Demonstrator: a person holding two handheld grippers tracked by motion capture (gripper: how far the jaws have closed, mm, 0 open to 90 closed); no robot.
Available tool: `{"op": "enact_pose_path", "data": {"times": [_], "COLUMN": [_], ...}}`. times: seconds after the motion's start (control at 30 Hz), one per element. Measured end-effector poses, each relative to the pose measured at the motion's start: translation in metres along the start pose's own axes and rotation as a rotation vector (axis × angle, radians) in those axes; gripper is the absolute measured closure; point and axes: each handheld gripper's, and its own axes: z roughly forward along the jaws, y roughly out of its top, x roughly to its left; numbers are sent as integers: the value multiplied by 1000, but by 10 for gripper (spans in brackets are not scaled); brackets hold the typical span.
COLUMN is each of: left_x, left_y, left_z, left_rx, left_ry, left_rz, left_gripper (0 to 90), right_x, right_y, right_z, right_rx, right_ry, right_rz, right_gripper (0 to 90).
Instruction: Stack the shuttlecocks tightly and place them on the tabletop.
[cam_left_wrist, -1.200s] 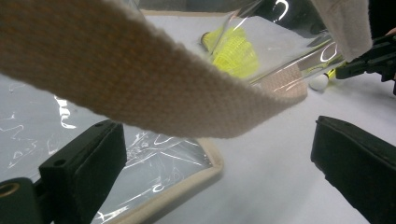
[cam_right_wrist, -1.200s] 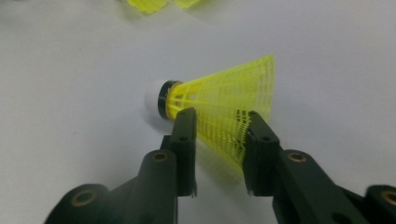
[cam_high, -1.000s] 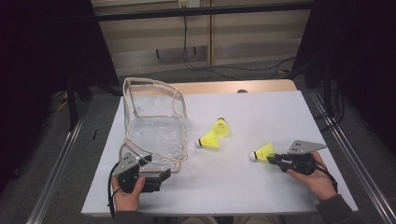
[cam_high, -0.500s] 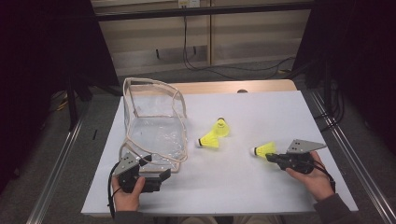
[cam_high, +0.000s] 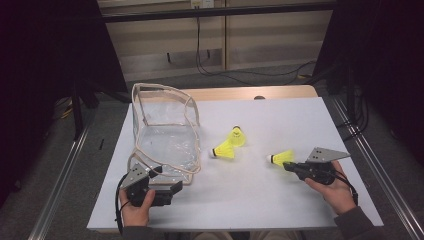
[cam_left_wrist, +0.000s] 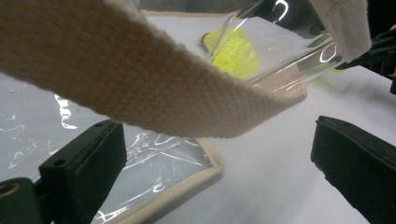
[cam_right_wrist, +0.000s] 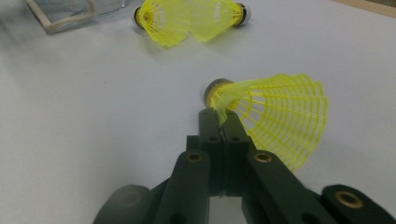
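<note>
On the white table top (cam_high: 300, 120) my right gripper (cam_high: 287, 165) lies low at the right, shut on the skirt edge of a yellow shuttlecock (cam_high: 281, 158). The right gripper view shows that gripper (cam_right_wrist: 222, 116) pinching the mesh skirt of the shuttlecock (cam_right_wrist: 280, 116) just behind its cork. Two more yellow shuttlecocks (cam_high: 237, 136) (cam_high: 223, 150) lie together mid-table. A clear plastic bag (cam_high: 167, 135) with beige trim stands at the left. My left gripper (cam_high: 175, 190) sits open at the bag's near corner. In the left gripper view its jaws (cam_left_wrist: 217, 144) stand wide apart under the bag's beige strap (cam_left_wrist: 140, 79).
Dark floor and metal rails run along both sides of the table. A wooden edge (cam_high: 250, 93) borders the far side, with cables on the floor beyond. The person's hands hold both grippers near the front edge.
</note>
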Motion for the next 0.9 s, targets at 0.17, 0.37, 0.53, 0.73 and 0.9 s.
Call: {"op": "enact_pose_path", "data": {"times": [0.17,0.37,0.53,0.73,0.9], "left_x": [0,0,0,0,0], "left_y": [0,0,0,0,1], "left_z": [0,-1,-2,-2,-2], "left_rx": [-1,-2,-9,-13,-10], "left_ry": [2,2,6,8,4], "left_rz": [1,2,-2,0,6], "left_gripper": [34,34,35,34,34], "right_x": [0,1,2,3,5], "right_y": [2,6,9,14,21], "right_z": [1,4,6,10,14], "right_rx": [-4,-10,-12,-11,-12], "right_ry": [6,17,20,27,34], "right_rz": [9,11,3,2,-7], "right_gripper": [900,900,900,900,900]}}
